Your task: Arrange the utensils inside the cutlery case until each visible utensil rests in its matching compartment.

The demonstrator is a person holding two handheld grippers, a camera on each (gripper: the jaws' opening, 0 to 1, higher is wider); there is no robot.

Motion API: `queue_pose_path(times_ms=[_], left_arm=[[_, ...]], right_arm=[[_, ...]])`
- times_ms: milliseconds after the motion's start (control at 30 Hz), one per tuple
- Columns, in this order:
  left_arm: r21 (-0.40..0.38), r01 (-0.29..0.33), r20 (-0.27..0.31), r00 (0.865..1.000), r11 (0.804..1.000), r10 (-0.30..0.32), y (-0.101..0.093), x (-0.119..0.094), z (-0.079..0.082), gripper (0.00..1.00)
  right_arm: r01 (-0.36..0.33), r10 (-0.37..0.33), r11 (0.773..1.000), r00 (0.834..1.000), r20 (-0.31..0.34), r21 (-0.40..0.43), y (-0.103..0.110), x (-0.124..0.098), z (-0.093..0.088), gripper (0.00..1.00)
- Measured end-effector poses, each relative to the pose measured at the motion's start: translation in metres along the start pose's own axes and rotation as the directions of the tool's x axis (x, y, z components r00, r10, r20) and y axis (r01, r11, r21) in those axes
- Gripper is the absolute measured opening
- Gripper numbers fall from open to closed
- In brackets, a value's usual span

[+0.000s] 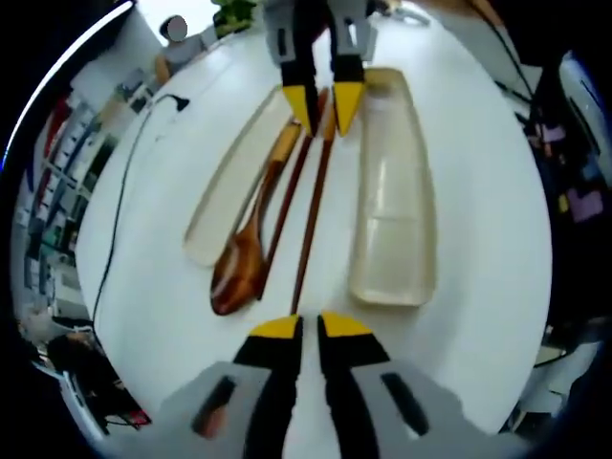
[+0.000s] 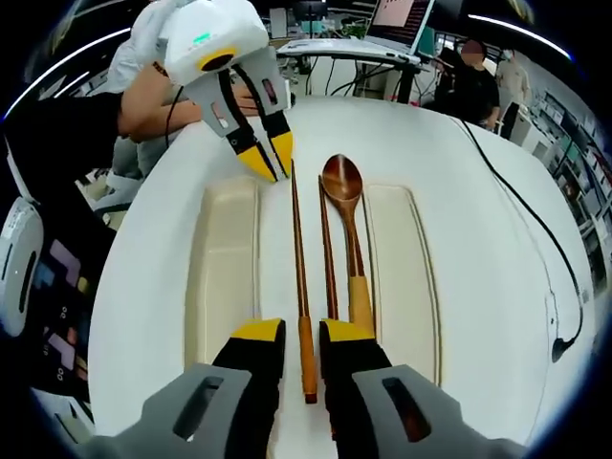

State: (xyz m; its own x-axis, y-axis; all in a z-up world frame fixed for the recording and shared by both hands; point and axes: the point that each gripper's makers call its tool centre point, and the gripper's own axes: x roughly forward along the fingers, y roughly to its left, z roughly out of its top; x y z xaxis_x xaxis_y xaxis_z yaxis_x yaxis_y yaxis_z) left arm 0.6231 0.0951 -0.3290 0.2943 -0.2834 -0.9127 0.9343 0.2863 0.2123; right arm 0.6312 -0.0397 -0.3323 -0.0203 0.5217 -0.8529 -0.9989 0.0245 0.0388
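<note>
Wooden spoon [image 2: 346, 225] and 2 chopsticks [image 2: 300, 273] between case halves [image 2: 222, 277]; both tools [image 1: 312, 328] [image 2: 302, 332] nearly closed, empty.

This looks like an office or lab workspace rather than a home. A large white round table [image 2: 497, 287] carries a black cable [image 2: 535, 239] that trails along its right side. At the far edge sits an open laptop [image 2: 397, 24] on a stand, and a seated person [image 2: 473, 81] is just beyond it. Crowded shelves [image 1: 57, 191] line the wall in the left gripper view, and a ceiling light strip [image 2: 516, 33] runs overhead.
</note>
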Motion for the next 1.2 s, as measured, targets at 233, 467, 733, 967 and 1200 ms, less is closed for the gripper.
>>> queue_pose_path(times_ms=[233, 467, 733, 967, 1200], left_arm=[[0.01, 0.031, -0.04, 0.999, 0.999, -0.031, 0.004, 0.0, 0.0, 0.1], [0.04, 0.001, -0.04, 0.999, 0.999, 0.0, 0.007, 0.001, 0.0, 0.15], [0.022, 0.03, -0.036, 0.999, 0.999, -0.029, 0.013, 0.005, 0.001, 0.16], [-0.031, 0.126, -0.043, 0.991, 0.992, -0.127, 0.012, 0.01, 0.003, 0.13], [-0.034, 0.177, -0.065, 0.982, 0.984, -0.179, 0.01, 0.014, 0.007, 0.12]], right_arm=[[-0.008, 0.007, 1.0, 0.999, -0.049, -0.012, -0.002, 0.002, -0.006, 0.13], [-0.016, 0.014, 0.999, 0.998, -0.06, -0.029, -0.003, 0.001, -0.006, 0.13], [-0.025, 0.02, 0.999, 0.995, -0.095, -0.048, -0.005, 0.001, -0.006, 0.11], [-0.026, 0.017, 0.997, 0.993, -0.12, -0.077, -0.009, 0.002, -0.006, 0.05], [-0.031, 0.012, 0.994, 0.985, -0.174, -0.105, -0.009, 0.002, -0.005, 0.05]])
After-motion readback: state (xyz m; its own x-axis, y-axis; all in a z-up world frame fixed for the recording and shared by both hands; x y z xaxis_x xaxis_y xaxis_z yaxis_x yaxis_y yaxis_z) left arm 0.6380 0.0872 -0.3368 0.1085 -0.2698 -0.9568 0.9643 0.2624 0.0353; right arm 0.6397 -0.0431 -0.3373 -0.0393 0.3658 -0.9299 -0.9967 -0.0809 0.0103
